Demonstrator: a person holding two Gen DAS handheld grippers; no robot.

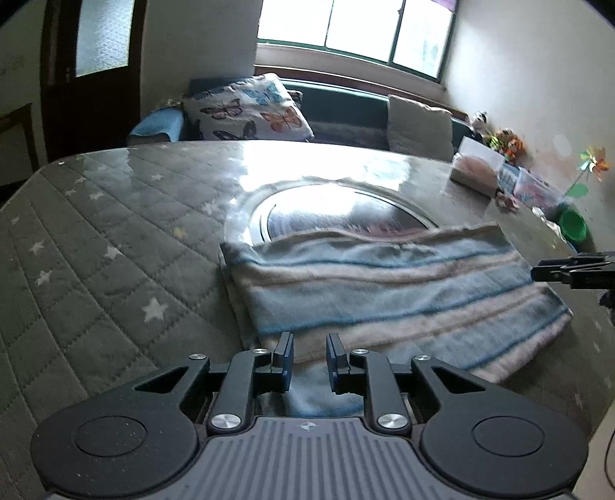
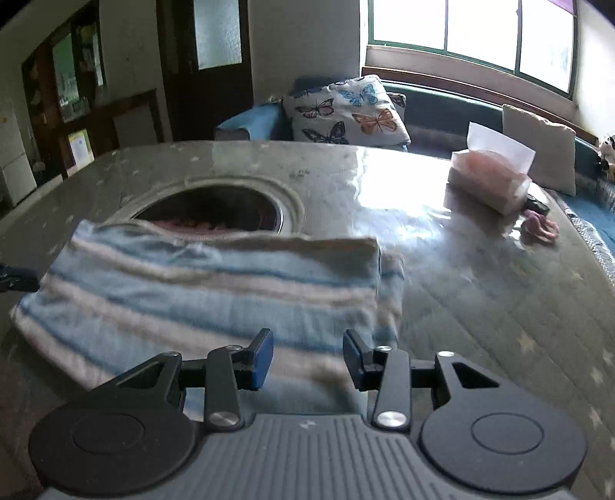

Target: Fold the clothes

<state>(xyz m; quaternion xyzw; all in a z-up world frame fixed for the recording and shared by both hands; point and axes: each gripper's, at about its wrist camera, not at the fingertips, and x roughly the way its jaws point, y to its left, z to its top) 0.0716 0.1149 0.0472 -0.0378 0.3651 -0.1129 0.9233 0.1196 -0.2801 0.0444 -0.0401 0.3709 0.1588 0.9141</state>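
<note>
Two hand-held grippers hang over the near edge of a striped cloth (image 1: 388, 284) on a table (image 1: 100, 246), both with their tongs spread and nothing between them. The left gripper (image 1: 309, 355) stands at the cloth's near left corner, its pads apart by a narrow gap, the fabric running under and past them; the right gripper (image 2: 307, 355) sits toward the near right corner with a wider gap, and its tip also shows at the far right of the left view. The pairing at two corners of one edge suits a two-handed lift or a release alike. The cloth, blue and white with thin darker lines, lies as a flat oblong with a second layer showing along its right side, so it appears already doubled over at least once, though motion blur makes the layers hard to count. That shape fits either a fold just laid down or a half-folded piece waiting for another turn. Its far edge overlaps the rim of a round recess (image 2: 215, 211) set in the tabletop, which is covered by a quilted, star-printed sheet under glossy film. Farther back, well apart from the cloth, stand a tissue pack (image 2: 492, 173) and, beyond the table, a bench with a butterfly cushion (image 2: 346, 109) beneath a bright window (image 1: 353, 27).
</note>
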